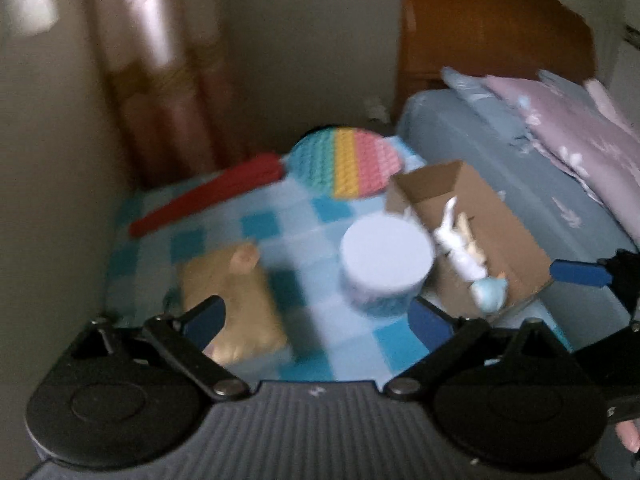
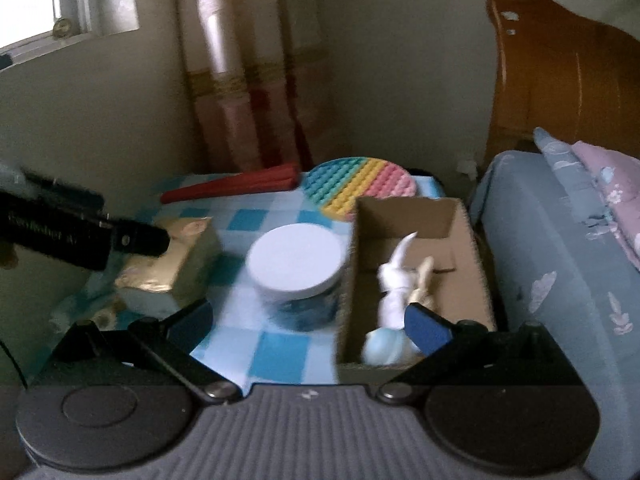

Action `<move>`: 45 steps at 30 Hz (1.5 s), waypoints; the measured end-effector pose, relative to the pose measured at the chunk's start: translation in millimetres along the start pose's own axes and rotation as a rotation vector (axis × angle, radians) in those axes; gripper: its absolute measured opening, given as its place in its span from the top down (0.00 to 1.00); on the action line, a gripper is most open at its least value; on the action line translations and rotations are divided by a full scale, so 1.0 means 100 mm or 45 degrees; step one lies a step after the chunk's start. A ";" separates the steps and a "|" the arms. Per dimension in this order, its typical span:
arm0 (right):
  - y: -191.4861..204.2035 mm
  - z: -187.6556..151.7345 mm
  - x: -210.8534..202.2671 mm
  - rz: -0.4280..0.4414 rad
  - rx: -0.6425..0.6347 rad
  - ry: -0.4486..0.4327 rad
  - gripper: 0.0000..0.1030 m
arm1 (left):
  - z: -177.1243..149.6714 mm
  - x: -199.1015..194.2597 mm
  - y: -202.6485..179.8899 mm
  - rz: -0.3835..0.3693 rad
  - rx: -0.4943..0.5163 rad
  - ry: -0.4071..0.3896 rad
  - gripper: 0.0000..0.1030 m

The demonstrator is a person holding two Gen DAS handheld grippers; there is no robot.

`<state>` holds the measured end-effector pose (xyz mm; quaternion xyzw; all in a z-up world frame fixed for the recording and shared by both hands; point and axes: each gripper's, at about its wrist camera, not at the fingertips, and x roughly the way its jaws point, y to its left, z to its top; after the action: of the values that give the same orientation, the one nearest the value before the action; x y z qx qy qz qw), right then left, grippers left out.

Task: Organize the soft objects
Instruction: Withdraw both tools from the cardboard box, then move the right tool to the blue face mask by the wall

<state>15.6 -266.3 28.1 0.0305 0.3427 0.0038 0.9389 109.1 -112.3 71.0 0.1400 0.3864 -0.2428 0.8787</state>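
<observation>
A cardboard box point(image 1: 500, 216) point(image 2: 468, 264) stands at the table's right side and holds a white rabbit toy point(image 1: 460, 248) point(image 2: 394, 280) and a light blue soft toy point(image 1: 490, 292) point(image 2: 384, 346). A golden soft pack point(image 1: 236, 296) point(image 2: 172, 260) lies on the left of the checked cloth. My left gripper point(image 1: 320, 320) is open above the cloth, its left finger over the golden pack. My right gripper point(image 2: 312, 324) is open, its right finger over the box. A round rainbow pop mat point(image 1: 344, 162) point(image 2: 360, 186) lies at the back.
A round jar with a pale lid point(image 1: 386, 264) point(image 2: 296, 268) stands mid-table. A folded red fan point(image 1: 212, 192) point(image 2: 236, 186) lies at the back left. A bed with blue sheet point(image 1: 520, 168) point(image 2: 560, 264) borders the right; wall and curtain stand behind.
</observation>
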 end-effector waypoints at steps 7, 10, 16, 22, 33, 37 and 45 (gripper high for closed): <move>0.35 -0.13 -0.01 0.071 -0.057 -0.015 0.00 | -0.62 -0.13 0.33 0.104 -0.225 0.043 0.05; 0.47 -0.20 0.03 0.113 -0.063 -0.028 0.00 | -0.90 -0.21 0.46 0.181 -0.265 0.010 0.05; 0.71 -0.34 0.21 0.155 -0.097 0.016 0.00 | -1.40 -0.20 0.70 0.253 -0.355 -0.004 0.05; 0.96 -0.44 0.38 0.158 -0.190 0.055 0.00 | -1.77 -0.06 0.82 0.308 -0.387 -0.007 0.05; 1.04 -0.42 0.58 0.176 -0.187 0.091 0.00 | -1.90 0.24 1.00 0.234 -0.383 -0.057 0.09; 1.05 -0.42 0.67 0.174 -0.186 0.118 0.00 | -1.86 0.31 1.00 0.267 -0.365 -0.074 0.12; 1.19 -0.41 0.84 0.250 -0.236 0.157 0.00 | -1.95 0.24 1.07 0.404 -0.344 -0.079 0.12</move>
<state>55.0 -143.1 -50.3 -0.0233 0.3934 0.1291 0.9100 61.4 54.3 -69.9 0.0726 0.3615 -0.0515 0.9281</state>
